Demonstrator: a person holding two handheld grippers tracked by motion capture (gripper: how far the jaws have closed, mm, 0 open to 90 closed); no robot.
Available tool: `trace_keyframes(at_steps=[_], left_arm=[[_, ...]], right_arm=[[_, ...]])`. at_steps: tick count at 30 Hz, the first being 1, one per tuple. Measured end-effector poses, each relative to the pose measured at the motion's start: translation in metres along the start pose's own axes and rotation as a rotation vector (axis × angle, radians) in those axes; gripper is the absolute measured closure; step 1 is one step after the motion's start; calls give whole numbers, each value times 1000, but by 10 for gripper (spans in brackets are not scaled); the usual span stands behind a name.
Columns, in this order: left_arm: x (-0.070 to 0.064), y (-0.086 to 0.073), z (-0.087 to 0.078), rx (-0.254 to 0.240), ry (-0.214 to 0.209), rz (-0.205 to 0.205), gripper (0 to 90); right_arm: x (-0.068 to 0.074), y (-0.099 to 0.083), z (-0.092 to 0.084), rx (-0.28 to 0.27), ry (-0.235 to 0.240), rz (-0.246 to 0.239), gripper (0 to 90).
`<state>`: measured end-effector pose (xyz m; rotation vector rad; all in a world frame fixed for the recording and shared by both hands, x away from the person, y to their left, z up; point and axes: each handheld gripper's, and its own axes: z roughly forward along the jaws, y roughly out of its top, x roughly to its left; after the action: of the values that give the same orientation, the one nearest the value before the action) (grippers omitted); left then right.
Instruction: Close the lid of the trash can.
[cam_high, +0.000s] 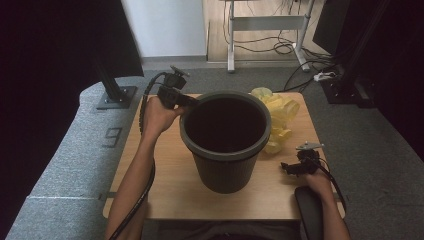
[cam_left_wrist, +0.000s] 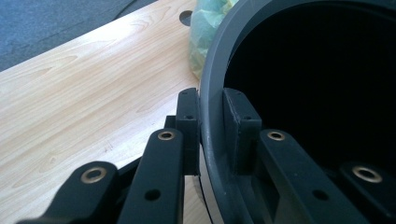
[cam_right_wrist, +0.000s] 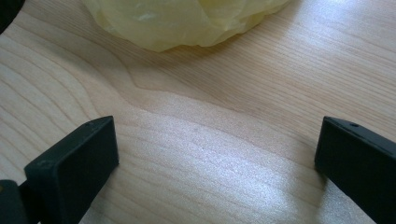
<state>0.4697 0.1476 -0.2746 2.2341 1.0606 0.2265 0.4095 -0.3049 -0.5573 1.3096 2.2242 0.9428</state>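
1. Nearest the person, the right claw rests low over the wooden worktop at its right side, held by the right hand. Its jaws stand wide apart with bare wood between them, gripping nothing.
2. Just ahead of that claw, in the right gripper view, a crumpled yellow plastic bag lies on the worktop, apart from the jaws.
3. In the middle of the worktop stands a dark grey bin, upright, its inside black and unreadable.
4. On the bin's far-left edge, the left claw is clamped on the bin rim: in the left gripper view one jaw sits outside the wall, the other inside, both pressed against it. The left hand holds it from the left.
5. Behind the bin to the right, the yellow bag lies touching the bin's wall.
6. Left of the worktop, the grey floor carries a dark figure "9"; no other writing can be read.
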Motion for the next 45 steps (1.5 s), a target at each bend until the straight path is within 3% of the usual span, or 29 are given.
trace_keyframes(at_steps=[7, 10, 14, 17, 22, 25, 29, 31, 36, 45], left_arm=[[1, -4, -2, -20, -7, 12, 746], [1, -6, -2, -23, 8, 39, 573], [3, -10, -4, -33, -12, 67, 357], [6, -13, -7, -43, -26, 62, 166], [14, -21, -16, -67, -51, 49, 29], [17, -24, -19, -75, -65, 49, 0], [24, -33, -29, -123, -77, 44, 0], [27, -41, -36, -154, -49, 72, 0], [30, -53, -42, -172, -8, 102, 0], [47, -81, -37, -166, 18, 85, 0]], right_arm=[[0, 0, 0, -1, 2, -1, 0], [0, 0, 0, -1, 2, -2, 0], [0, 0, 0, -1, 2, -2, 0], [0, 0, 0, -1, 2, -2, 0], [0, 0, 0, -1, 3, -2, 0], [0, 0, 0, -1, 3, -2, 0], [0, 0, 0, -2, 2, -3, 0], [1, 0, 0, -1, 2, -2, 0], [1, 0, 0, -1, 2, -2, 0], [1, 0, 0, -1, 0, -1, 0]])
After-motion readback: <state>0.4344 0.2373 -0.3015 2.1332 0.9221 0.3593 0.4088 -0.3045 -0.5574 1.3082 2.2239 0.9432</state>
